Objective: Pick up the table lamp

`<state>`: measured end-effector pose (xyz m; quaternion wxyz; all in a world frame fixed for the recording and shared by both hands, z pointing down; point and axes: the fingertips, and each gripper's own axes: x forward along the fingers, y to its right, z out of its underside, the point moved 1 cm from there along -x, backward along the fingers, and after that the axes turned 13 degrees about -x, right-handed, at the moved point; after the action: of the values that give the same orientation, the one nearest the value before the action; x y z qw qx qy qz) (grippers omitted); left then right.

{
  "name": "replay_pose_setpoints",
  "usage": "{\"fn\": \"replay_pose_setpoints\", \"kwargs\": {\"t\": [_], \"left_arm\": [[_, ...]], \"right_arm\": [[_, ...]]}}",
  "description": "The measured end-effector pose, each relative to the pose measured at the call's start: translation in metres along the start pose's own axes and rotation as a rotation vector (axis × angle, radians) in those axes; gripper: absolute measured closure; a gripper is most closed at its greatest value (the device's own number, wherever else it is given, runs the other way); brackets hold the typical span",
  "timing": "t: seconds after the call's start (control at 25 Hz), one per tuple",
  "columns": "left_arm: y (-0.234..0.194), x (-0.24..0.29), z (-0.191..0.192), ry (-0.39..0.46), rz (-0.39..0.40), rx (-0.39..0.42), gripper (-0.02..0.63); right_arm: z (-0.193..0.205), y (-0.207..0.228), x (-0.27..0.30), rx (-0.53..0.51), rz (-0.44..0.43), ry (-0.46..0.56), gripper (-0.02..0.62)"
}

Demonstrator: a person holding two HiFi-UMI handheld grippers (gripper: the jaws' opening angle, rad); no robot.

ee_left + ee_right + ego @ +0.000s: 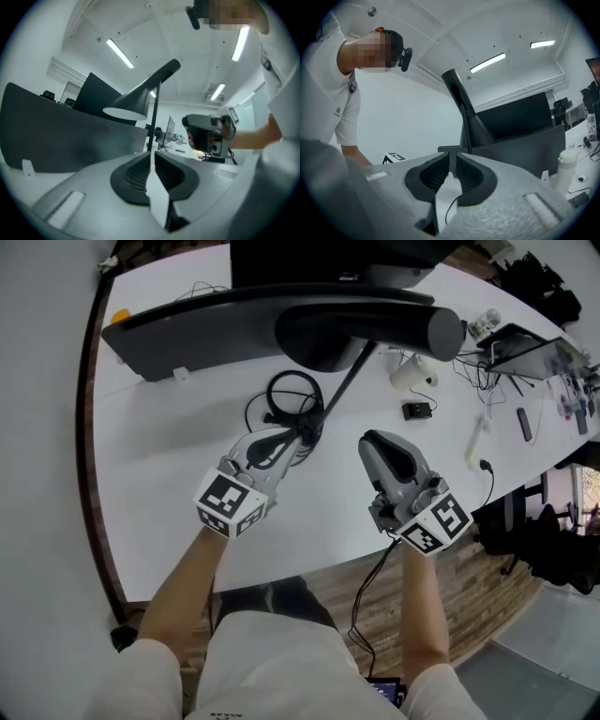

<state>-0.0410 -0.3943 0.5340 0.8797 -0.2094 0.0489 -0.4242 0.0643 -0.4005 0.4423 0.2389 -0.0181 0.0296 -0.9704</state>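
Observation:
A black table lamp stands on the white table (159, 512). Its cone shade (370, 329) hangs at the top middle, and its thin stem (342, 381) slants down to a foot among black cable loops (295, 404). My left gripper (281, 442) points at that foot, close to it, jaws together and empty. In the left gripper view the shade (126, 105) and stem (155, 112) rise beyond the left gripper (152, 157). My right gripper (375, 442) is to the right of the stem, shut and holding nothing. In its own view the lamp (464, 108) stands past the right gripper (452, 168).
A wide curved monitor (234, 320) spans the back of the table behind the lamp. To the right lie a white bottle (410, 371), a small black device (417, 410), a laptop (525, 348) and cables. The table's front edge curves just ahead of the person's legs.

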Motion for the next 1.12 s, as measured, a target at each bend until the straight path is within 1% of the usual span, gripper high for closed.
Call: {"fn": "replay_pose_setpoints", "kwargs": {"t": [0.16,0.52,0.56,0.64,0.76,0.84,0.96,1.08,1.12], "left_arm": [[-0.004,0.009,0.003,-0.018,0.017,0.001,0.571],[-0.009,0.027,0.009,-0.042,0.025,0.011,0.547],[-0.009,0.03,0.01,-0.046,0.027,0.014,0.539],[-0.01,0.035,0.013,-0.048,0.034,0.022,0.531],[-0.01,0.044,0.013,-0.043,0.049,0.031,0.522],[-0.01,0.047,0.013,-0.041,0.063,0.029,0.514],[-0.011,0.052,0.016,-0.047,0.087,0.021,0.497],[-0.014,0.056,0.019,-0.056,0.091,0.029,0.491],[-0.015,0.057,0.02,-0.058,0.094,0.031,0.488]], "right_arm": [[0.005,0.013,0.002,0.024,-0.022,0.009,0.551],[0.016,0.025,0.007,0.008,-0.037,0.0,0.548],[0.017,0.026,0.008,0.006,-0.039,0.001,0.543],[0.018,0.029,0.009,-0.003,-0.047,0.0,0.499],[0.02,0.032,0.011,-0.018,-0.063,0.004,0.497],[0.023,0.031,0.012,-0.015,-0.091,0.011,0.496],[0.03,0.033,0.012,-0.004,-0.161,0.0,0.494],[0.037,0.04,0.015,0.009,-0.202,-0.01,0.49],[0.037,0.043,0.016,0.019,-0.212,-0.006,0.462]]}}
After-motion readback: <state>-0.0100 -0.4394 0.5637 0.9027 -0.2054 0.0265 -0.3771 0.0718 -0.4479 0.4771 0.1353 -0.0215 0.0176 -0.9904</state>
